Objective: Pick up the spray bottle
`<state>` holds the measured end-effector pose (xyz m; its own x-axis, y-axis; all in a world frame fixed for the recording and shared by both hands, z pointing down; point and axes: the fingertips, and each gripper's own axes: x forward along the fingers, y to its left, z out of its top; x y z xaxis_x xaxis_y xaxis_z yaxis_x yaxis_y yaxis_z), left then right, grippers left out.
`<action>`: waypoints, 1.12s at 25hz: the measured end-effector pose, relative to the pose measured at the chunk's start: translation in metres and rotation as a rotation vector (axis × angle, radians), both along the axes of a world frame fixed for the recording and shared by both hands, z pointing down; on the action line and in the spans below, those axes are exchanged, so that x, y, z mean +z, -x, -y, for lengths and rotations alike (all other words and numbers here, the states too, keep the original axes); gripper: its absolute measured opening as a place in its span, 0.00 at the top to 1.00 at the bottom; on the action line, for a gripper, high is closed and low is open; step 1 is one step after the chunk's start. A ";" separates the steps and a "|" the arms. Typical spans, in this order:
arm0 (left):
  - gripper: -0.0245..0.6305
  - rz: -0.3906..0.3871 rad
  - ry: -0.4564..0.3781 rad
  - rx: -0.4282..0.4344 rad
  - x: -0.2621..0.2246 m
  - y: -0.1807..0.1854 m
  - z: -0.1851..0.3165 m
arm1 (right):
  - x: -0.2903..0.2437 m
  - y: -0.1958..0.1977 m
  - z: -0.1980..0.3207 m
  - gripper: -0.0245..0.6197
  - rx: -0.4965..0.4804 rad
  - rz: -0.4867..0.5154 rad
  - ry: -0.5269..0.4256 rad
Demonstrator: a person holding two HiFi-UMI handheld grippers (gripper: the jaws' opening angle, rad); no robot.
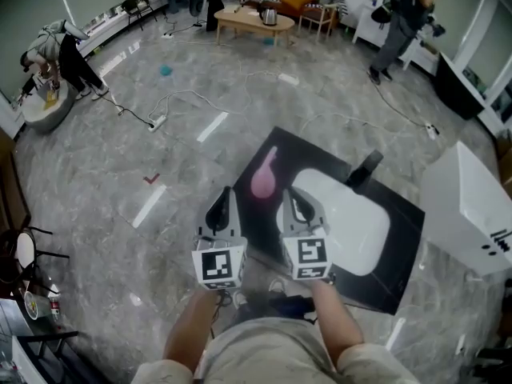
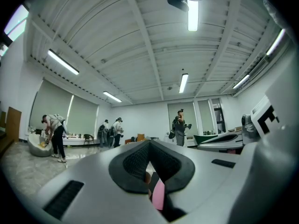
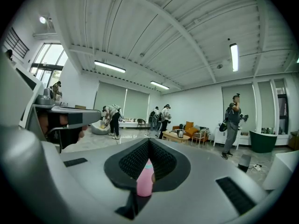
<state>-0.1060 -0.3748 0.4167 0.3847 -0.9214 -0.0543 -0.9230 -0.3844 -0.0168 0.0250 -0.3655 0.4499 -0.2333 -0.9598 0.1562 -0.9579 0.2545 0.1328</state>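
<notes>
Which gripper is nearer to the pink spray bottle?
Right, though narrowly. The right gripper is just right of the pink spray bottle, which sits straight ahead in its own view; the left gripper sits farther off on the bottle's left.

I see a bright room under long ceiling lamps (image 2: 192, 14); the floor (image 1: 104, 166) shows soft glare. All views bend strongly at the edges, and in both gripper views the near parts are blurred, corners black.

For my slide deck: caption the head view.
Shut left gripper and shut right gripper side by side, just short of the pink spray bottle on a black surface.
</notes>
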 end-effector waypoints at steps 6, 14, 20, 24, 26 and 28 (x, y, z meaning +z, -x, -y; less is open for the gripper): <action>0.96 0.011 0.009 -0.019 0.009 -0.011 0.007 | 0.019 -0.007 0.017 0.96 -0.038 -0.003 0.029; 0.96 0.025 0.002 -0.049 0.004 -0.013 0.010 | 0.059 0.006 0.040 0.79 -0.136 0.007 0.115; 0.96 0.049 0.019 -0.094 0.003 -0.002 0.013 | 0.082 0.012 0.062 0.68 -0.179 0.004 0.172; 0.96 0.060 0.016 -0.116 0.001 0.005 0.015 | 0.090 0.020 0.075 0.67 -0.200 0.010 0.194; 0.96 0.058 0.018 -0.127 0.001 0.007 0.016 | 0.093 0.022 0.081 0.67 -0.206 0.013 0.202; 0.96 0.059 0.019 -0.135 0.002 0.007 0.018 | 0.099 0.024 0.087 0.67 -0.208 0.019 0.214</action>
